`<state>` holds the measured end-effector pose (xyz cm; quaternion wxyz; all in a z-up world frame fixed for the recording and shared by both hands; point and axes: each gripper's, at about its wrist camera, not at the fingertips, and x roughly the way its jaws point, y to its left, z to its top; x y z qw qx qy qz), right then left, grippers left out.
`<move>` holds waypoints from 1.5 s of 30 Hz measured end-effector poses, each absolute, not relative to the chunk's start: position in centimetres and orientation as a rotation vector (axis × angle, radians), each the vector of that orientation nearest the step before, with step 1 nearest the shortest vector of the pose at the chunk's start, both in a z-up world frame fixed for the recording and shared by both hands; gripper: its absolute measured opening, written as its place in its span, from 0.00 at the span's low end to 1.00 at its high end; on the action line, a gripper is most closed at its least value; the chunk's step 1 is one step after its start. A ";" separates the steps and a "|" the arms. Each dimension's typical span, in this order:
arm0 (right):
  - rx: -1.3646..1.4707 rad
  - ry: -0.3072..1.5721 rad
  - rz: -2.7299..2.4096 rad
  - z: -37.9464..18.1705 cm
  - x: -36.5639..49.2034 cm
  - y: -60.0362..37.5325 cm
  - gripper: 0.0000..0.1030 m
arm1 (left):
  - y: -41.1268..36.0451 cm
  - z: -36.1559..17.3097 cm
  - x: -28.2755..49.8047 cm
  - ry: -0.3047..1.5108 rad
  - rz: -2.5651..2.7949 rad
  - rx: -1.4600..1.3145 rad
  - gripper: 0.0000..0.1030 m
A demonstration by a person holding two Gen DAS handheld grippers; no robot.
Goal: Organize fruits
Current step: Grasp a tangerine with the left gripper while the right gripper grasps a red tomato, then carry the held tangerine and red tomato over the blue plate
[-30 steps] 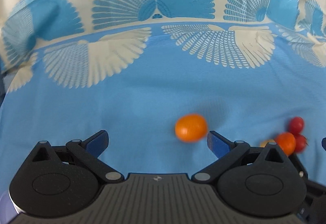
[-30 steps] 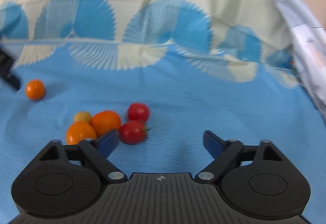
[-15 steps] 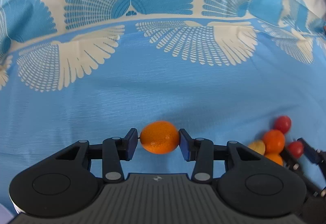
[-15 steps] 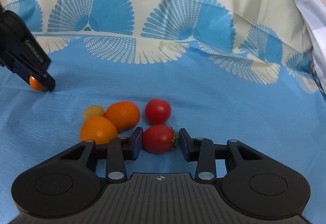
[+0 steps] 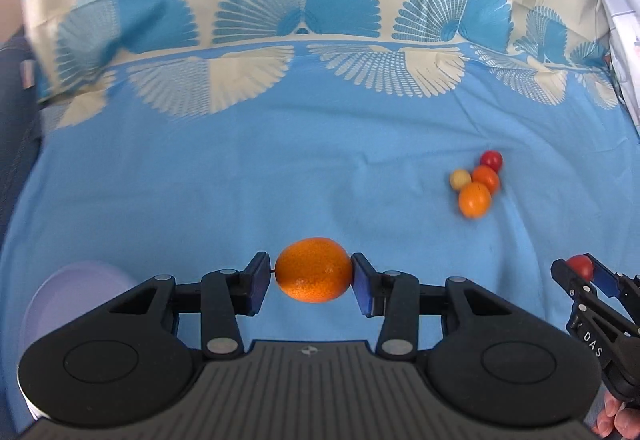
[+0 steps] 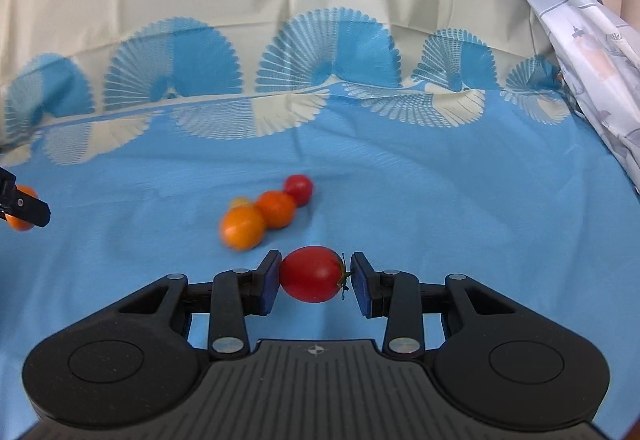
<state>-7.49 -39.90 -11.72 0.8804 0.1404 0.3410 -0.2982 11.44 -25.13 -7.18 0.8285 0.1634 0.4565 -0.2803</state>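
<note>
My left gripper (image 5: 313, 277) is shut on an orange mandarin (image 5: 313, 269) and holds it above the blue cloth. My right gripper (image 6: 312, 277) is shut on a red tomato (image 6: 312, 273), also lifted; it shows at the right edge of the left wrist view (image 5: 581, 267). On the cloth lies a cluster: two orange fruits (image 6: 243, 227) (image 6: 277, 209), a small yellow one (image 6: 240, 202) and a red tomato (image 6: 299, 189). The cluster also shows in the left wrist view (image 5: 475, 199). The left gripper with its mandarin (image 6: 20, 216) shows at the left edge of the right wrist view.
A blue cloth with fan patterns (image 5: 240, 168) covers the surface, cream beyond its far edge. A pale lilac plate (image 5: 72, 292) lies at the lower left in the left wrist view. A patterned white fabric (image 6: 592, 52) hangs at the right.
Both grippers have lifted and drawn back from the cluster with their fruit held. One second ago both were open; half a second ago they closed on the mandarin and the tomato.
</note>
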 end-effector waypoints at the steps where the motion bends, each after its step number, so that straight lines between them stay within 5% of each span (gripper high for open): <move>1: 0.283 0.710 -0.604 -11.0 -8.0 -39.0 0.38 | -24.0 -6.6 10.8 0.966 -0.591 0.342 0.47; 22: 0.152 0.632 -0.244 -0.4 -8.4 -21.9 0.38 | -4.5 1.6 2.8 0.877 -0.406 0.218 0.47; 45: 0.019 0.662 -0.034 2.4 -4.7 -11.9 0.38 | 4.5 1.2 4.3 0.897 -0.293 0.094 0.47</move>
